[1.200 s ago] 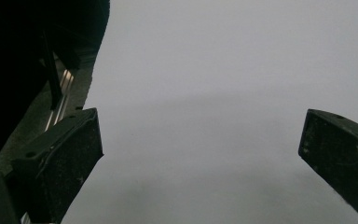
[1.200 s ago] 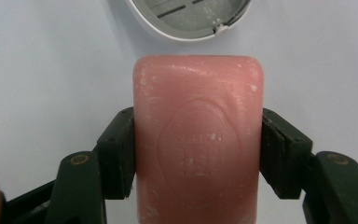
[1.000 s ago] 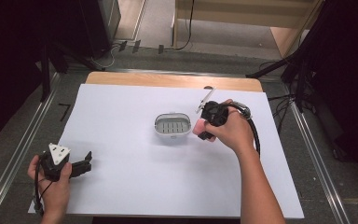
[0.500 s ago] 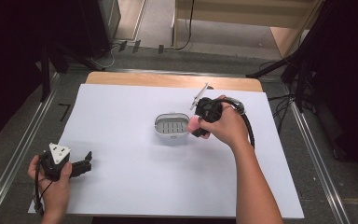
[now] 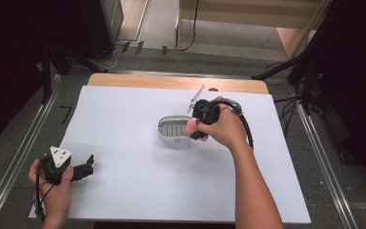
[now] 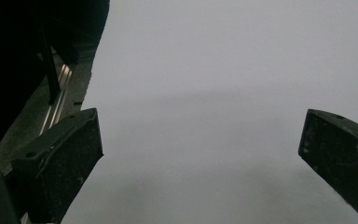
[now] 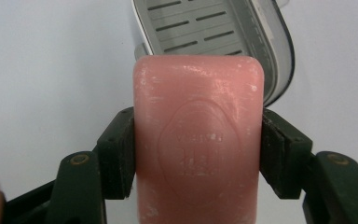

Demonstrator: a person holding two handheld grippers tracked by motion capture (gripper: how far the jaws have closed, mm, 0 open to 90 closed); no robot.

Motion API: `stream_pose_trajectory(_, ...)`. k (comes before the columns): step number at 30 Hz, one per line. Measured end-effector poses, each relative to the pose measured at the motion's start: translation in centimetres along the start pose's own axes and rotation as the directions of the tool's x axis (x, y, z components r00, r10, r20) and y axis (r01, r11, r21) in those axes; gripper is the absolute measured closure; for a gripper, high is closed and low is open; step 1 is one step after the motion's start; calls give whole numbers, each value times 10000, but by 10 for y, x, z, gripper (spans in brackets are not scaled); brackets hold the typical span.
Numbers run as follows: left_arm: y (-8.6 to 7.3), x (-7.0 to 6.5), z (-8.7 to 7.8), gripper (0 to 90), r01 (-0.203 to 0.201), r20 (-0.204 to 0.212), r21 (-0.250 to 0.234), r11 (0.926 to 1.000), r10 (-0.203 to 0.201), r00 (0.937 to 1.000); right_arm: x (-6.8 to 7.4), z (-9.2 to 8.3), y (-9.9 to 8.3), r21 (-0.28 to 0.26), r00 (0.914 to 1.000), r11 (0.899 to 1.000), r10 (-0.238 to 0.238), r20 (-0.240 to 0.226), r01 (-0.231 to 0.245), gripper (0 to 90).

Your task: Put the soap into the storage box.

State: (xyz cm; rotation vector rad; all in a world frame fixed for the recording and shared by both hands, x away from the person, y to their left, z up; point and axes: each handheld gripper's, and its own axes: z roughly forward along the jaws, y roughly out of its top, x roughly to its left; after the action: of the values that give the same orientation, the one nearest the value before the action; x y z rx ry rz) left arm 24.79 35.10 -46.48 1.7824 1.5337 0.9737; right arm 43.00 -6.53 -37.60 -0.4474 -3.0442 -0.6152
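Pink soap [image 7: 198,140], oval stamp with illegible lettering, lower end cut off, pinched by right gripper [image 7: 198,154] jaws, over grey slotted dish [image 7: 214,28], left gripper [image 6: 200,158] jaws spread, empty.

My worktop [image 5: 124,81] is a wooden board, its pale grain bare along the far edge, covered almost wholly by a white sheet [image 5: 138,176]. Directly on that sheet, right of the middle, sits a small grey oval plastic soap dish [image 5: 171,130] with a slotted floor, standing flat.
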Motion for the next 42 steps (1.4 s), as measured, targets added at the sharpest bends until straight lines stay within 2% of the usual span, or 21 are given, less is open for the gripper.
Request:
stream_pose_trajectory(5,0,0,0,0,-21,-16,10,10000,21,10000,3,4,11,93,9995,9995,-294,-151,295,384)
stream_pose_trajectory(10,0,-1,0,0,-49,-40,44,10000,49,10000,5,4,20,40,9982,9983,-585,-103,585,384)
stream_pose_trajectory(13,0,-2,1,0,-90,-134,82,9999,91,9999,8,3,25,74,9949,9949,-1007,-61,1007,384)
stream_pose_trajectory(19,0,-1,0,0,-57,-56,24,10000,57,10000,9,2,35,82,9849,9849,-1731,90,1730,384)
stream_pose_trajectory(23,0,0,0,0,-26,-40,82,10000,26,10000,7,9,40,268,9820,9816,-1890,30,1889,384)
stream_pose_trajectory(28,1,0,1,0,36,21,134,9999,-37,10000,5,15,51,335,9743,9737,-2253,-69,2254,384)
stream_pose_trajectory(29,1,0,1,0,23,27,148,9999,-23,10000,5,15,53,393,9753,9745,-2206,-101,2208,384)
stream_pose_trajectory(30,1,0,1,0,19,28,156,9999,-20,10000,3,16,55,383,9701,9694,-2424,-110,2426,384)
stream_pose_trajectory(34,1,1,1,0,62,58,151,9999,-63,10000,2,19,63,552,9685,9670,-2477,-245,2487,384)
stream_pose_trajectory(38,1,0,1,0,-25,30,143,9999,24,10000,-3,26,67,545,9631,9616,-2678,-279,2690,384)
stream_pose_trajectory(40,1,0,1,0,-29,42,116,9999,28,10000,-3,30,68,660,9653,9633,-2580,-393,2602,384)
stream_pose_trajectory(42,1,0,1,1,-34,58,124,9999,33,10000,-4,35,70,747,9612,9587,-2716,-478,2745,384)
